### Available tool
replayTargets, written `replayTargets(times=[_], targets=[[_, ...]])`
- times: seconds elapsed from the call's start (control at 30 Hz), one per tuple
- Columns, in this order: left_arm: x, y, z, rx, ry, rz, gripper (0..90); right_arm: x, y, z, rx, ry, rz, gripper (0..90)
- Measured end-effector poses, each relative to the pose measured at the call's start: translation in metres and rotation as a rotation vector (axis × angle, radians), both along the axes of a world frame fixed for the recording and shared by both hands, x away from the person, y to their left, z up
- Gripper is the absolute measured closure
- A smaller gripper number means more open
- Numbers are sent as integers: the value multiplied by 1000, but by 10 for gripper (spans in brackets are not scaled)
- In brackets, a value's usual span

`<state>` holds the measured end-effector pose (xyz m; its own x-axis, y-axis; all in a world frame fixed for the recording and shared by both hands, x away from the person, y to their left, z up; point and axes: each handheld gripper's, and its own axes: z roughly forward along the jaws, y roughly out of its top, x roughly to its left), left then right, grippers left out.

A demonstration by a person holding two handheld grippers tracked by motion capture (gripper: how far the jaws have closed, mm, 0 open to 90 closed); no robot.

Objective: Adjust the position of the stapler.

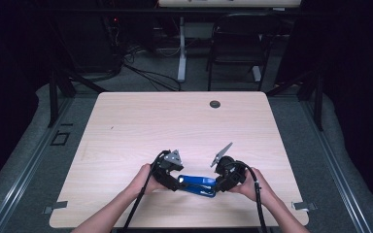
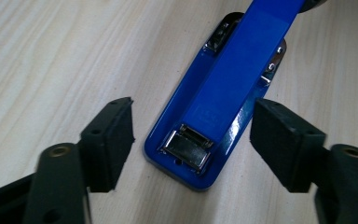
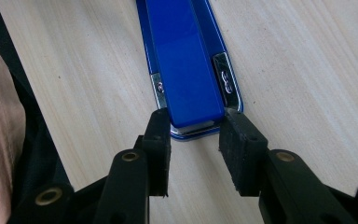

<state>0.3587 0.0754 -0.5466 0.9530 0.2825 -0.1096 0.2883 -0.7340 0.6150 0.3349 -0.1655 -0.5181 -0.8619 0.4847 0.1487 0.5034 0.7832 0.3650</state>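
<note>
- Blue stapler [image 1: 197,185] lies flat on the table [image 1: 175,121], lengthwise between the two tongs, near the person's edge.
- Right gripper [image 3: 193,126]: clenched on the stapler's hinge end, pads pressing both sides of the top arm.
- Left gripper [image 2: 191,135]: released, jaws straddle the nose end with a gap on each side; no pad touching.
- Risk 1: the stapler sits skewed between the left jaws, nearer one pad. Closing from here, I'd expect that pad to hit first and swing the nose sideways.
- Risk 2: right grip is only at the very tip of the arm. Any yaw from the left side could pop it out.
- Risk 3: glossy plastic, likely slippery; lifting one-ended probably tilts or opens the top arm.
</note>
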Motion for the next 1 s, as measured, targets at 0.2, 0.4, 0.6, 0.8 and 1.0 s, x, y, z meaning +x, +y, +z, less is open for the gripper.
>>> replayTargets(times=[0.2, 0.4, 0.6, 0.8, 1.0], targets=[[-2, -8, -4, 23, 15, -53, 465, -1, 2, 0, -9, -15, 9, 652], [-3, -11, -5, 26, -4, -42, 521, 2, 1, 0, -19, -48, 7, 654], [-6, -11, -4, 45, -17, -37, 567, 7, 0, -2, 2, -61, -9, 647], [-9, -12, -3, 52, -7, -49, 607, 9, 2, -1, -9, -84, -17, 641], [-9, -11, -2, 64, -12, -36, 637, 12, 1, 0, 28, -113, -37, 726]])
